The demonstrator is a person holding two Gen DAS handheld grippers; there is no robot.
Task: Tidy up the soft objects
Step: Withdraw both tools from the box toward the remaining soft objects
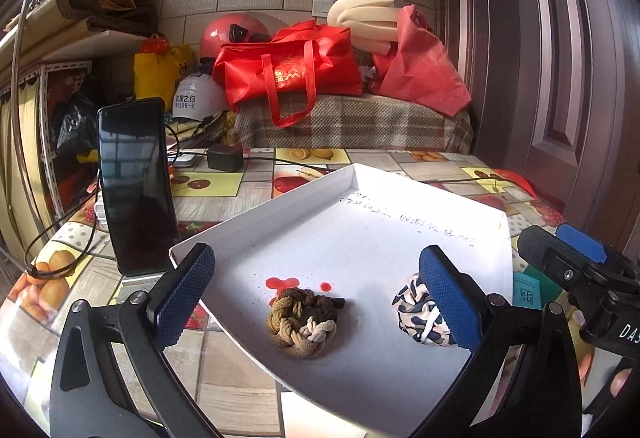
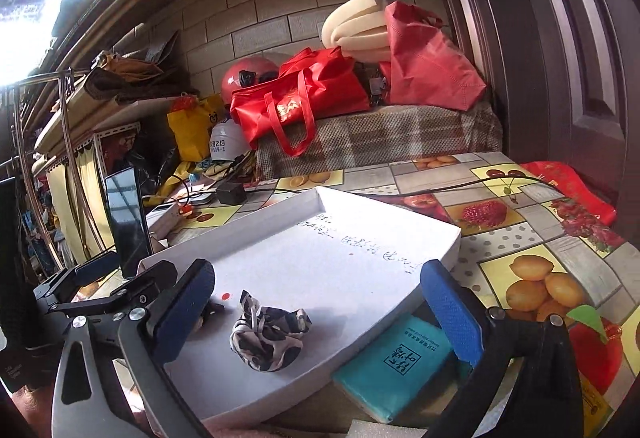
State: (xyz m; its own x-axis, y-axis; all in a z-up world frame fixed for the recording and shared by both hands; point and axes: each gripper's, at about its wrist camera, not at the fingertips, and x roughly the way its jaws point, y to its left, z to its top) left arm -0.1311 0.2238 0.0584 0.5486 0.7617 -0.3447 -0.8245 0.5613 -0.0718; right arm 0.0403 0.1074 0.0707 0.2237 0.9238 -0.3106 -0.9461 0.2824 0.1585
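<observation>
Both jaws wide, nothing gripped: left gripper (image 1: 316,302) frames the braided scrunchie (image 1: 305,323), right gripper (image 2: 318,308) frames the patterned scrunchie (image 2: 269,338). Both lie in the white tray (image 1: 280,198), patterned one at 3 o'clock of the braided one, apart.

Your left gripper (image 1: 316,292) has black angular arms, silver screws at the pivots and blue dimpled pads (image 1: 184,292). Your right gripper (image 2: 318,308) is built the same; seen from the left camera, its black body bears white letters "DA".
</observation>
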